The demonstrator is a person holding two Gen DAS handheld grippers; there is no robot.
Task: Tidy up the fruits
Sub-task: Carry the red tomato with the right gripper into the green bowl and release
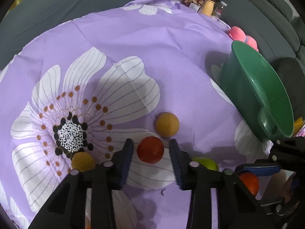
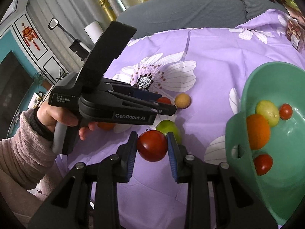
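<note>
A red tomato (image 1: 150, 149) lies on the purple flowered cloth (image 1: 171, 47) between the fingers of my left gripper (image 1: 151, 143), with a narrow strip of cloth showing on each side of it; the pads do not touch it. My right gripper (image 2: 152, 145) is shut on another red tomato (image 2: 152, 146), held just above the cloth. In the left wrist view that gripper (image 1: 257, 169) shows at the lower right with its tomato (image 1: 249, 181). The green bowl (image 2: 286, 190) sits tilted at the right and holds an orange (image 2: 257, 131), a yellow-green fruit (image 2: 266, 112) and two small tomatoes.
Loose on the cloth are two yellow fruits (image 1: 167, 124) (image 1: 83, 161), a green fruit (image 2: 168, 128) and an orange one (image 2: 105, 126) under the hand (image 2: 57, 118) holding the left gripper. A grey sofa (image 2: 190, 9) borders the cloth. Pink toys (image 1: 238, 33) and jars (image 1: 208, 7) lie beyond the bowl.
</note>
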